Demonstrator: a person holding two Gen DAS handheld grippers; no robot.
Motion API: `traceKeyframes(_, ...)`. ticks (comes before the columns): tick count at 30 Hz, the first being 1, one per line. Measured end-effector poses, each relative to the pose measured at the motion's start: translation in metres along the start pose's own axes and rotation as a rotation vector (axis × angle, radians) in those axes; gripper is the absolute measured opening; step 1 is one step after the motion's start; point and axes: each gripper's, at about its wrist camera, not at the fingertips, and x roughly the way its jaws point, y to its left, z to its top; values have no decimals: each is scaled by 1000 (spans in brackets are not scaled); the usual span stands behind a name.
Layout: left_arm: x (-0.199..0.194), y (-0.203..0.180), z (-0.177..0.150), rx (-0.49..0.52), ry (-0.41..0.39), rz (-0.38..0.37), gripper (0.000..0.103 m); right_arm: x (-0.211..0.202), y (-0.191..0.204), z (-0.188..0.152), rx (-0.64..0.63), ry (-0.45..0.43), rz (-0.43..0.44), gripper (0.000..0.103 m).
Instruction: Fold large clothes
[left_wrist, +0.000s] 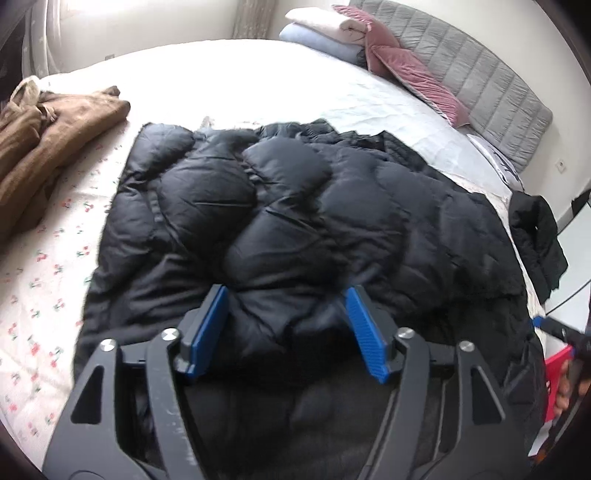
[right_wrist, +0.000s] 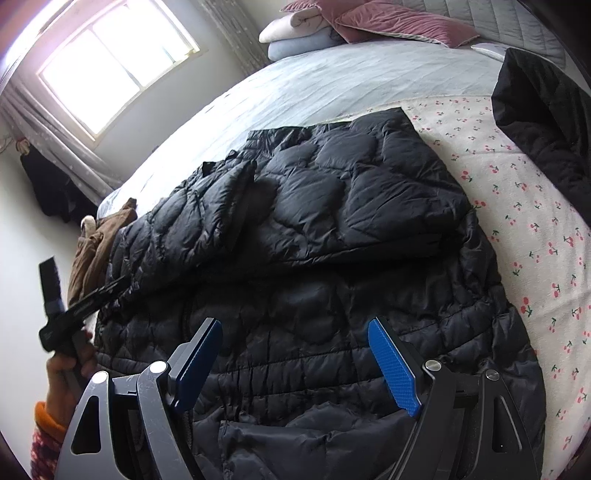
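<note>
While both pairs of tongs hang over the bed (left_wrist: 280, 74), I count one big black puffer jacket (left_wrist: 295, 206) spread across the middle of it, and that is the garment being folded. Farthest left lies one brown garment (left_wrist: 48, 147), crumpled in a heap on the cherry-print sheet (left_wrist: 40, 280), just beside the jacket's edge. One sleeve (right_wrist: 369, 192) of the jacket is laid over the body, its puffy quilting rising in humps. The left tongs (left_wrist: 288, 317) stand spread wide, blue pads (left_wrist: 208, 325) apart with jacket fabric bulging up between them but not pinched. The right tongs (right_wrist: 295, 354) are likewise spread, hovering above the jacket's gathered lower part and holding nothing. Seen from the right wrist camera, the person's left hand (right_wrist: 70, 365) grips its tool at the jacket's left side, an orange cuff showing at the wrist. Toward the headboard (left_wrist: 476, 77) are two pink cushions (left_wrist: 413, 70) and a stack of two folded blankets (left_wrist: 325, 33), one white over one pale blue. On the right edge of the bed lies a second dark garment (left_wrist: 535, 240), partly hanging off.
</note>
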Motion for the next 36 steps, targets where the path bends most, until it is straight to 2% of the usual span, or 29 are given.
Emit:
traceKeyframes(3,-29,-5,-10,3,-16,24,79,-8,3,1,-18,-12,-11,82)
traceKeyframes(7,-69,-9,-26,-27,0,25,82,-32,14,1,-62,-61,-28,82)
traceKeyframes(11,-119,-10,-50,-15,23,35,88,-61,22,-6,-101,-108,-34,83)
traceKeyframes(16,-171,-3,-80,20,30,71,94,-99,24,-38,-157,-121,-31,88)
traceKeyframes(20,-197,8,-110,9,28,51,96,-117,14,-68,-236,-72,-30,90)
traceKeyframes(23,-204,17,-133,6,41,45,96,-126,1,-89,-276,-30,-8,90)
traceKeyframes(26,-201,24,-154,4,67,74,97,-134,-20,-107,-297,4,23,90)
traceKeyframes(30,-188,35,-181,-6,118,76,96,-135,-46,-127,-319,38,-24,90)
traceKeyframes(36,-168,47,-213,-8,175,52,97,-125,-93,-149,-244,101,-5,90)
